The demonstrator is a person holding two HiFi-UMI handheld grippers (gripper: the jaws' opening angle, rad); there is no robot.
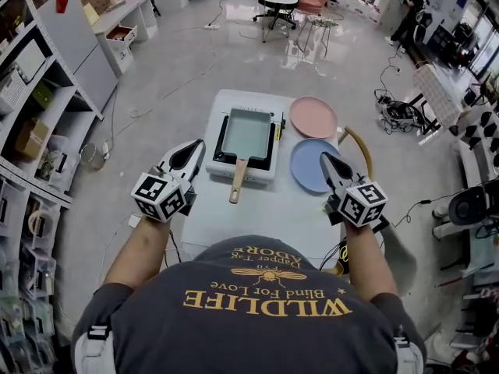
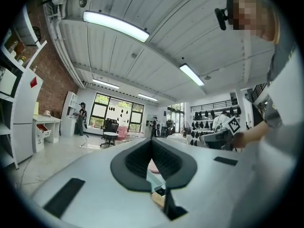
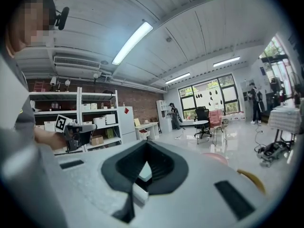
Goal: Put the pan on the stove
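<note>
The pan (image 1: pixel 246 133) sits on the stove (image 1: pixel 221 149) at the table's (image 1: pixel 296 216) far end, handle pointing near. Left gripper (image 1: pixel 196 147) and right gripper (image 1: pixel 325 159) hover on either side, jaws together, holding nothing. The person's shirt reads "WILDLIFE" and "Blind For Love"; the smaller print is unclear.
</note>
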